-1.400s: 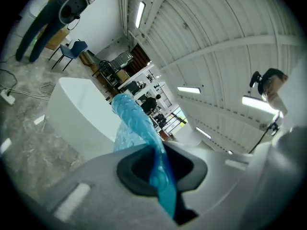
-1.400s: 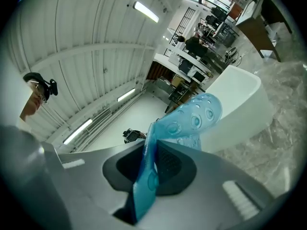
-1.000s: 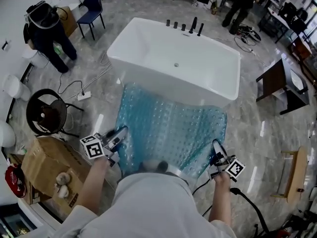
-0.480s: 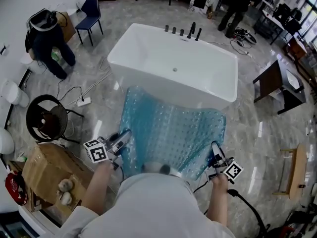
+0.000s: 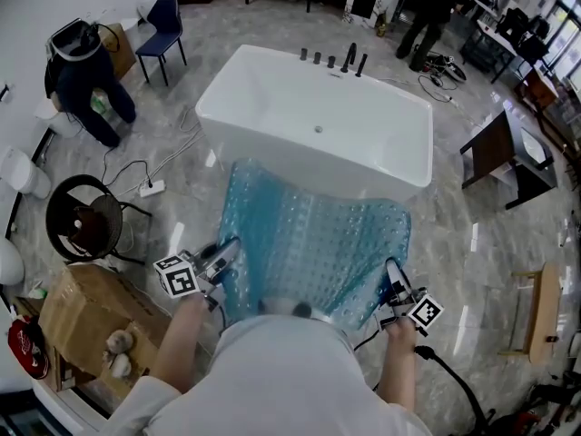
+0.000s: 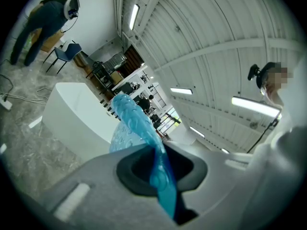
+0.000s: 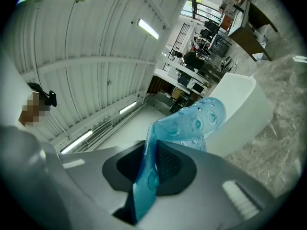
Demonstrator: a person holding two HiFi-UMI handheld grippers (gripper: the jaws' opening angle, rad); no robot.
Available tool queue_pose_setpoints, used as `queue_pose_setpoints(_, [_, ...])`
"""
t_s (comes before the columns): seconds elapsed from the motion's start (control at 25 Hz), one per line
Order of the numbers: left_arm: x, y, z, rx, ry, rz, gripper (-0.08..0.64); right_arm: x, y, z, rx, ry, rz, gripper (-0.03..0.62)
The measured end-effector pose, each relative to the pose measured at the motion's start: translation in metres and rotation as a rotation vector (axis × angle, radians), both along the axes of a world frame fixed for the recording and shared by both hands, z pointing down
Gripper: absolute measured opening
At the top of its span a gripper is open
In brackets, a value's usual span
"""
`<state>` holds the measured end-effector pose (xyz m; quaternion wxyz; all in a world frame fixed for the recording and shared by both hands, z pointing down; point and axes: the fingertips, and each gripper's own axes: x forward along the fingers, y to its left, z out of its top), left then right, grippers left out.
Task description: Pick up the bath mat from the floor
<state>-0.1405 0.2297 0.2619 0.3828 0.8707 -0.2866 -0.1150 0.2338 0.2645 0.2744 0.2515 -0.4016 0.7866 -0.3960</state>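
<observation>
The bath mat (image 5: 309, 234) is translucent blue with rows of round bumps. It hangs lifted in front of me, its far edge curling near the white bathtub (image 5: 318, 121). My left gripper (image 5: 221, 254) is shut on the mat's near left corner, my right gripper (image 5: 392, 275) on its near right corner. In the left gripper view the blue mat (image 6: 139, 128) runs pinched between the jaws. The right gripper view shows the mat (image 7: 192, 123) clamped the same way, with the tub (image 7: 240, 109) behind it.
A black round stool (image 5: 83, 216) and a cardboard box (image 5: 82, 316) stand at my left. A person (image 5: 82, 71) bends near a blue chair (image 5: 165, 21). Cables (image 5: 150, 187) lie on the marble floor. A dark side table (image 5: 508, 157) stands at the right.
The mat has risen a little and its far edge has drawn back from the tub. Both grippers keep their hold and have shifted only slightly.
</observation>
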Motion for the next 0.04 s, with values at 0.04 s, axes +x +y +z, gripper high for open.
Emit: queue_pose_setpoints(0.04, [-0.0023, 0.001, 0.0001, 0.001, 0.002, -0.001, 0.028, -0.0013, 0.0011, 0.0003, -0.001, -0.003, 0.004, 0.048])
